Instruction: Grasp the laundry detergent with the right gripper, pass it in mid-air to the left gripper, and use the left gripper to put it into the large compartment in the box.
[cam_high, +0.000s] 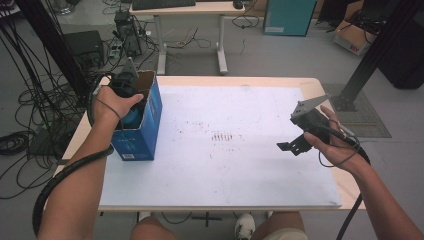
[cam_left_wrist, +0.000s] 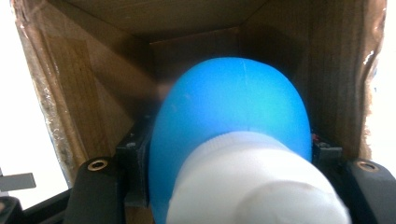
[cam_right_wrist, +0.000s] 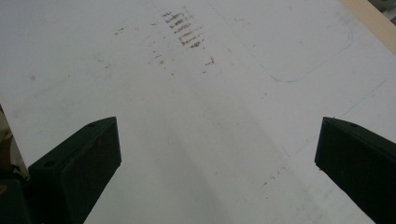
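Cable-strewn grey floor (cam_high: 280, 55) surrounds a scuffed white tabletop (cam_high: 225, 165). Left gripper (cam_left_wrist: 231, 154) clamps a blue, white-capped bottle (cam_left_wrist: 233, 112) inside an open blue cardboard box (cam_high: 145, 125). Right gripper (cam_right_wrist: 217, 154) hangs wide-jawed, holding nothing.

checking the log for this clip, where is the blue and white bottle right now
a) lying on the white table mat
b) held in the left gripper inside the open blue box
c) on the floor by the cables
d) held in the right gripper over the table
b: the left gripper is clamped on the blue and white bottle with the brown inner walls of the blue box around it, while the right gripper hangs open over the table.
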